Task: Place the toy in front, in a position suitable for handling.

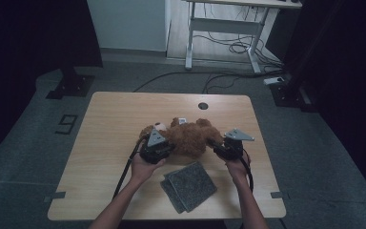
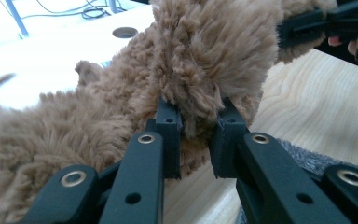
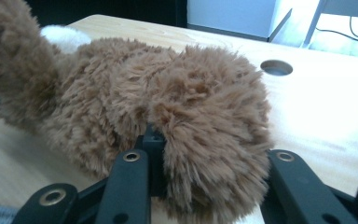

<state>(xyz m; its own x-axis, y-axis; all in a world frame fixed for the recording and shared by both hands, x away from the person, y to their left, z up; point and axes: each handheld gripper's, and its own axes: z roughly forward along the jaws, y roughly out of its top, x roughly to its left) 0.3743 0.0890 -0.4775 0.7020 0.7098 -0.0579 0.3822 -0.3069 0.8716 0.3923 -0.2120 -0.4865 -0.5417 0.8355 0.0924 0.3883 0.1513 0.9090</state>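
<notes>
A brown plush bear lies across the middle of the wooden table. My left gripper is at its left end, jaws shut on a furry limb that bulges up between the pads. At the bear's right end my right gripper is shut on another fluffy limb, whose fur hides the right pad. In the left gripper view the right gripper shows at the top right, clamped on fur.
Two grey felt squares lie stacked near the front edge, between my forearms. A round cable hole sits near the table's far edge. A desk frame with cables stands on the floor beyond.
</notes>
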